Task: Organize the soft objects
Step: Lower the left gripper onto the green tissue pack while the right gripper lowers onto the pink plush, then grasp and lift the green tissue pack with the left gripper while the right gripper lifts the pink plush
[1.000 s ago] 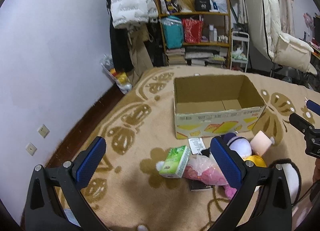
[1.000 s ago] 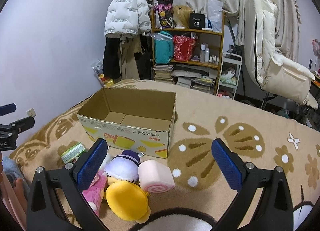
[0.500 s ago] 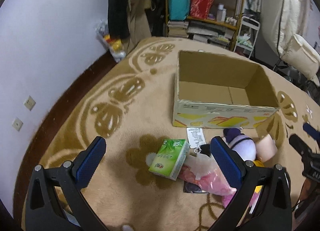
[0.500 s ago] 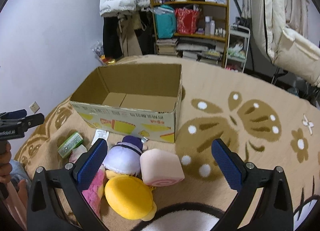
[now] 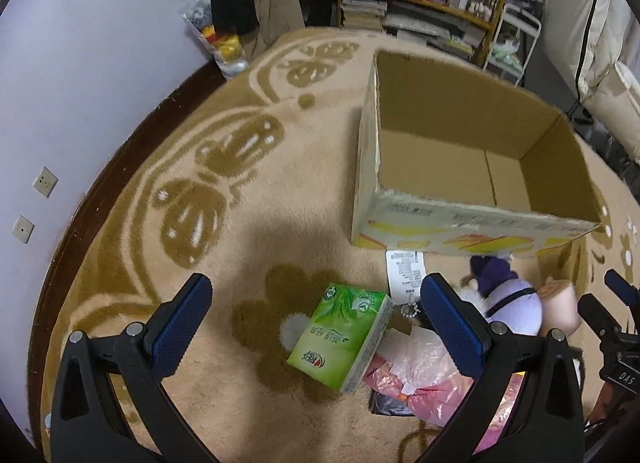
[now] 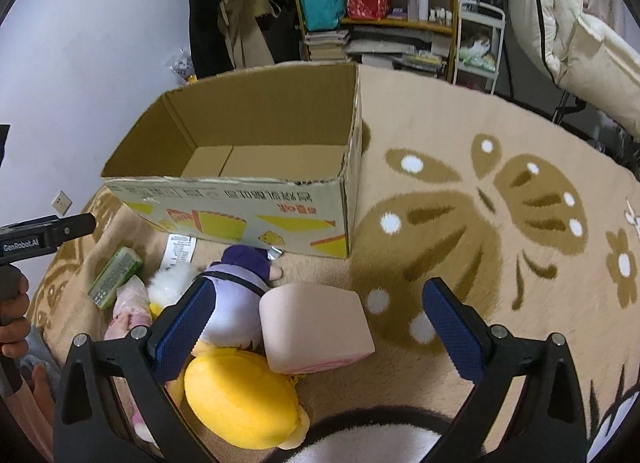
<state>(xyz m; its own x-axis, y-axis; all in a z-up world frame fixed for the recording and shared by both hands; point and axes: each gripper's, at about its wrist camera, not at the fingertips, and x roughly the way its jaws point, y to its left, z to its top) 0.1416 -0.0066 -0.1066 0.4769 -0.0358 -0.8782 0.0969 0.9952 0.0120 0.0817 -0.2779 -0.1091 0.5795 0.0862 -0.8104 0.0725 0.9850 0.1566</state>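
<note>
An empty open cardboard box (image 5: pixel 472 219) (image 6: pixel 256 215) stands on the patterned rug. In front of it lies a pile: a green tissue pack (image 5: pixel 342 335) (image 6: pixel 116 277), a pink plastic-wrapped soft item (image 5: pixel 416 379), a purple-and-white plush (image 5: pixel 510 299) (image 6: pixel 236 295), a pink swiss-roll plush (image 6: pixel 316 331) and a yellow plush (image 6: pixel 240 399). My left gripper (image 5: pixel 316 319) is open above the tissue pack. My right gripper (image 6: pixel 316 319) is open above the pink roll plush. Both are empty.
A paper receipt (image 5: pixel 406 271) lies by the box front. A black-and-white furry item (image 6: pixel 372 439) lies at the near edge. A wall (image 5: pixel 80 83) runs along the left; a shelf (image 6: pixel 376 11) and a white chair (image 6: pixel 576 43) stand behind.
Both grippers have tilted downward and moved closer to the pile and box. Both stay open and empty.
</note>
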